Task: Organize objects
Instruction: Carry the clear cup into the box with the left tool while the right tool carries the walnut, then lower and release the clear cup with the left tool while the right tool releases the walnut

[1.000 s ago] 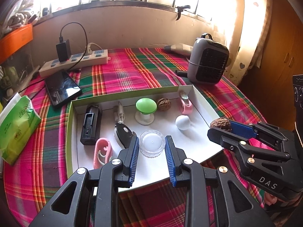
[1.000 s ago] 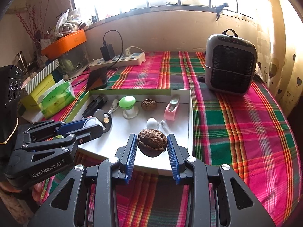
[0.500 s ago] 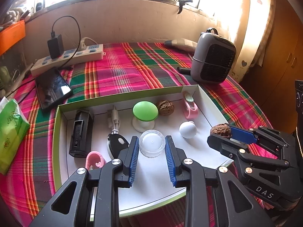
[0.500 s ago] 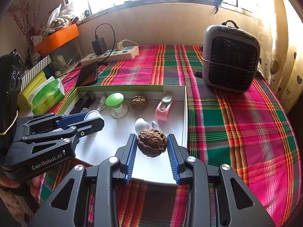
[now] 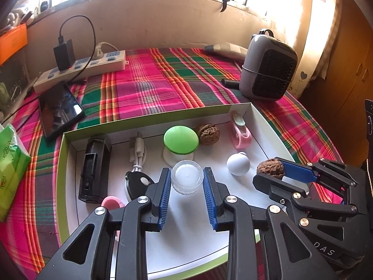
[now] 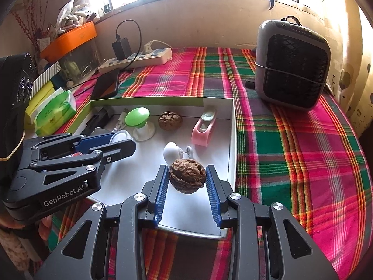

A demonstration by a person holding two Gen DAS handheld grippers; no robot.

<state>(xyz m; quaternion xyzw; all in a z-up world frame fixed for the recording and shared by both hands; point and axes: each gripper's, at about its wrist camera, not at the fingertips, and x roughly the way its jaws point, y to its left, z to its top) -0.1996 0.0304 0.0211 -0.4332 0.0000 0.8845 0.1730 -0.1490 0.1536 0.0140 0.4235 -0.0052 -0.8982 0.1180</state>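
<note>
My left gripper [image 5: 187,179] is shut on a small clear round jar [image 5: 187,180] and holds it over the white tray [image 5: 70,168] with green walls. My right gripper [image 6: 187,179] is shut on a brown walnut [image 6: 187,179] above the tray's right front part [image 6: 229,154]. In the left wrist view the right gripper [image 5: 271,171] sits to the right with the walnut [image 5: 270,168]. In the tray lie a second walnut [image 5: 208,133], a green mushroom-shaped knob [image 5: 180,140], a white ball [image 5: 238,163], a pink clip [image 5: 240,133], a black box [image 5: 93,168] and a white cable [image 5: 138,154].
A grey heater [image 6: 292,64] stands on the plaid cloth right of the tray. A power strip [image 5: 81,67] with a charger and a phone [image 5: 59,108] lie behind the tray. A green tissue pack [image 5: 10,165] lies at the left.
Both grippers have moved forward over the tray, each still holding its object. The tray's contents look closer and have not shifted.
</note>
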